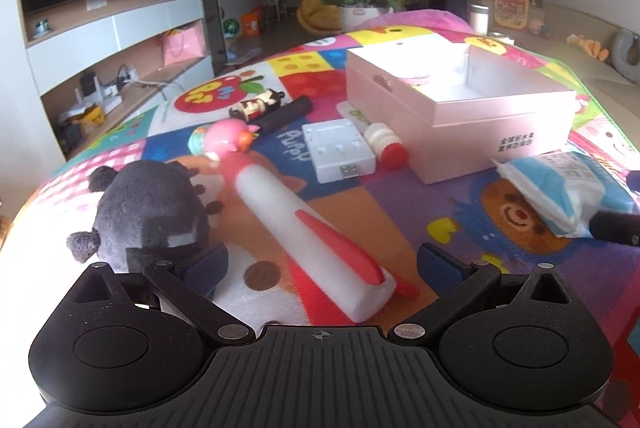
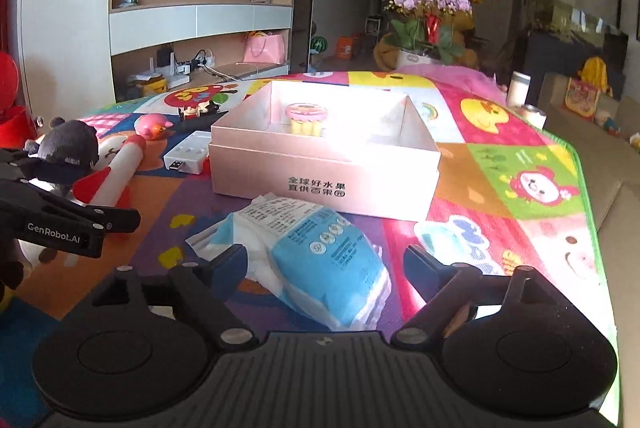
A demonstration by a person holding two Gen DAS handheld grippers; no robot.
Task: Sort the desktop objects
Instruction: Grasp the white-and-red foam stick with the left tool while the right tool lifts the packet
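Observation:
In the left wrist view my left gripper [image 1: 322,264] is open, and the lower end of a white and red rocket toy [image 1: 320,240] lies between its fingers without touching either pad. A dark plush toy [image 1: 148,208] sits just left of the left finger. In the right wrist view my right gripper [image 2: 324,266] is open around a blue and white tissue pack [image 2: 320,260], with a gap at the right pad. The open pink box [image 2: 324,164] stands just behind the pack, with a pink and yellow cake toy [image 2: 306,118] inside.
On the colourful mat [image 1: 460,228], left of the pink box [image 1: 460,100], lie a white USB box [image 1: 340,148], a white and red tube [image 1: 386,144], a black cylinder [image 1: 284,112], a small figure [image 1: 256,104] and a pink toy [image 1: 228,140]. A flower pot [image 2: 424,28] stands at the far end.

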